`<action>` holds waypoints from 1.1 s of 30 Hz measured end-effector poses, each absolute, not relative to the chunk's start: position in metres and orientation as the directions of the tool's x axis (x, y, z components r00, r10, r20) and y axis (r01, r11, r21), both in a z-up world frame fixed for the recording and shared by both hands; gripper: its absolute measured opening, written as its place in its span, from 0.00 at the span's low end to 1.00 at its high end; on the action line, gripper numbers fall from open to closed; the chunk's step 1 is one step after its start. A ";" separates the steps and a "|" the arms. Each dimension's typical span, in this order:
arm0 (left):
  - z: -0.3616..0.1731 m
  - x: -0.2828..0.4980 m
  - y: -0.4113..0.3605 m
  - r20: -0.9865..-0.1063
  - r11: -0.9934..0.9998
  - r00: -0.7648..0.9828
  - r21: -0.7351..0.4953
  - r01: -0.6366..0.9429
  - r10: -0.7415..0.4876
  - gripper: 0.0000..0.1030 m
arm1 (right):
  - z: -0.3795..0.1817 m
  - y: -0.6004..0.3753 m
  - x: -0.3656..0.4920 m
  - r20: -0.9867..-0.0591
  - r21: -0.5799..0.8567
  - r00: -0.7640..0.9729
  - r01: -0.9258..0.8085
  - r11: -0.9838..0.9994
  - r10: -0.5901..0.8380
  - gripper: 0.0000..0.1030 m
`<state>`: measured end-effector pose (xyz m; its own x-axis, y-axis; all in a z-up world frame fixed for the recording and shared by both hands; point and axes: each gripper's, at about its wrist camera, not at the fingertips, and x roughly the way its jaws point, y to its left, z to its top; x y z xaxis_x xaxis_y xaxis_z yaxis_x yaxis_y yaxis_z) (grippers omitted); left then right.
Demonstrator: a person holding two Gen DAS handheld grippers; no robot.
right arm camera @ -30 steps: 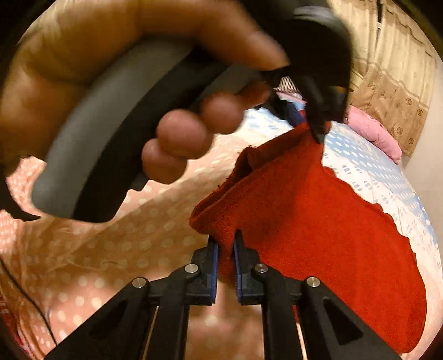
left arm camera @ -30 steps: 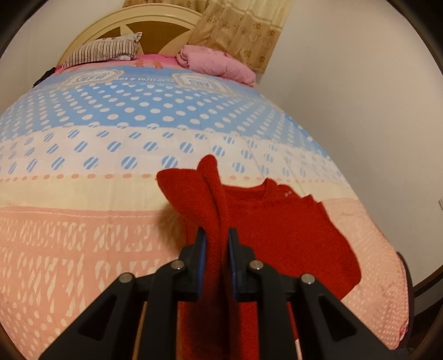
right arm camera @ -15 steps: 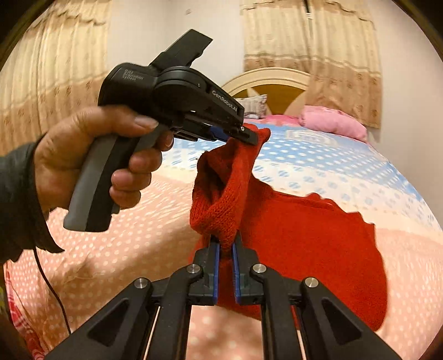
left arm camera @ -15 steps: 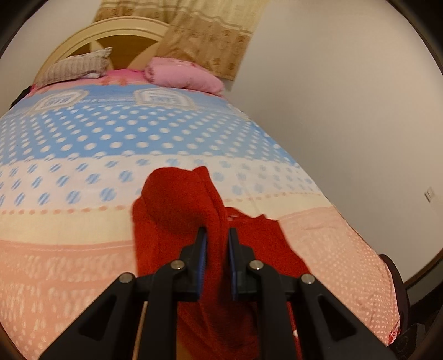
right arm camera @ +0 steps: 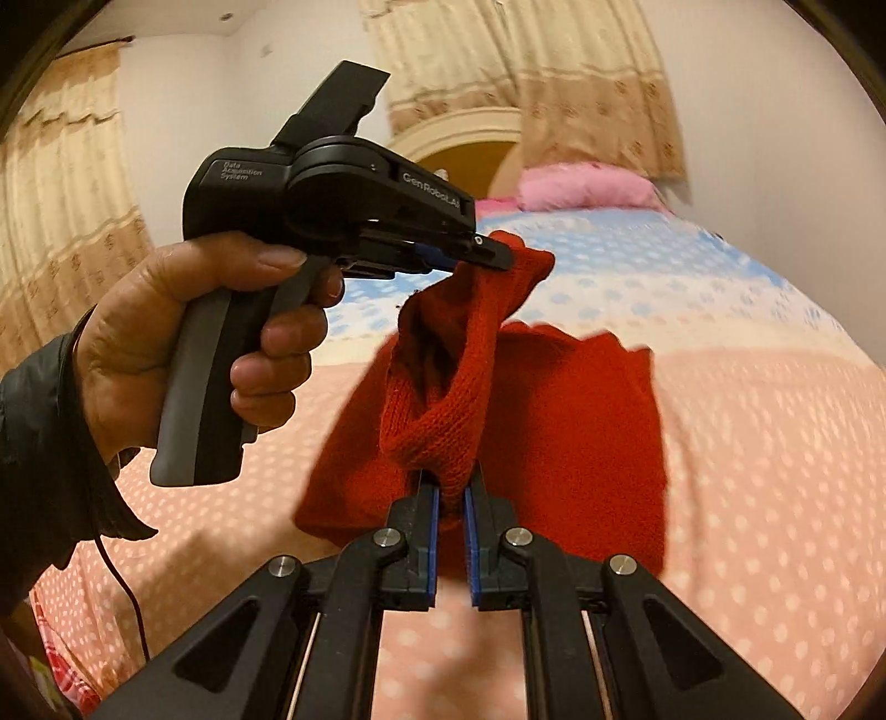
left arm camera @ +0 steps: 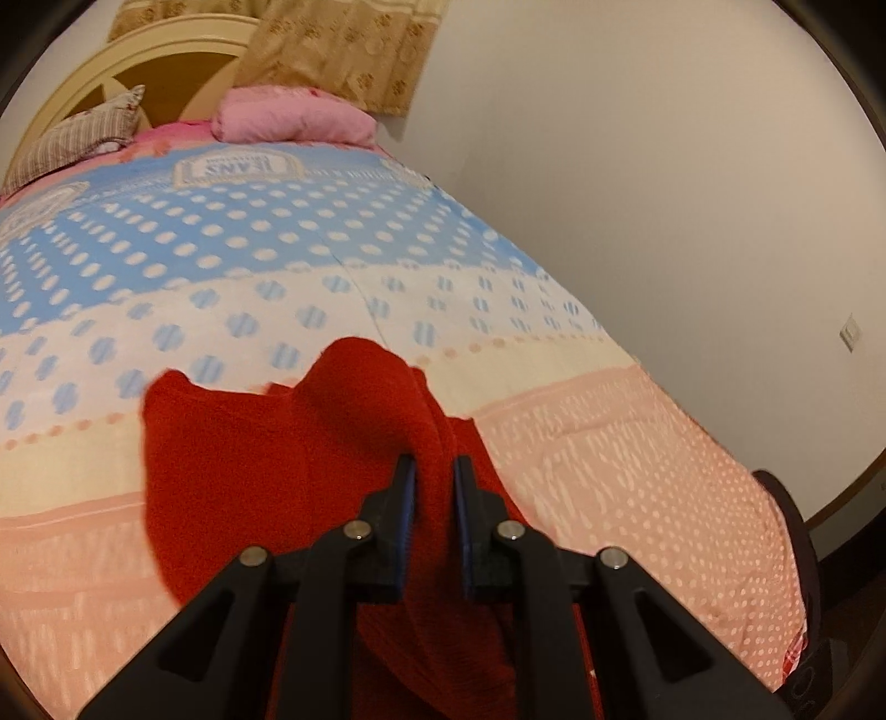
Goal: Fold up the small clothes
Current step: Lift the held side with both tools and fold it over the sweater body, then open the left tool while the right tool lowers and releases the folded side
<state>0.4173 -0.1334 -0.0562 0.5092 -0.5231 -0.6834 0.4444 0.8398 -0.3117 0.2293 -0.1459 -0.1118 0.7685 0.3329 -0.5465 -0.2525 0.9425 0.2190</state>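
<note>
Blue-padded black fingers point(left arm camera: 464, 520) of the left gripper point(left arm camera: 433, 520): clenched on a raised fold of the red knitted garment point(left arm camera: 249, 471), cloth filling the gap between the pads. Same gripper seen from the right wrist view point(right arm camera: 493, 252): tips pinching a lifted corner of the garment, held by the person's left hand point(right arm camera: 183, 343) around a grey-and-black pistol handle; dark sleeve at the wrist, thin dark cable hanging below.

Right gripper point(right arm camera: 451, 515): black fingers point(right arm camera: 429, 526) with blue pads, clamped on a bunched knit edge of the same garment, near centre of its view. Cloth strung between the two grippers as a raised, open loop; remainder of the garment spread flat on the bed beyond and to the right.

Bedspread point(left arm camera: 637, 443): pink with pale dots at the near end, cream band with blue striped dots in the middle, blue with white dots at the far end. Garment lies on the pink and cream part.

Far end of bed: pink pillow point(left arm camera: 293, 116), striped grey pillow point(left arm camera: 77, 138) left of it, cream arched headboard point(left arm camera: 111, 72) behind.

Beige patterned curtain point(left arm camera: 343, 50): hanging behind the headboard. Plain pale wall point(left arm camera: 664, 166): right of the bed.
</note>
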 end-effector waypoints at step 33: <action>-0.104 0.322 -0.066 -0.655 0.924 0.669 -0.126 0.360 -0.350 0.75 | -0.098 -0.210 0.291 -0.579 0.384 0.731 -0.146 0.912 0.361 0.71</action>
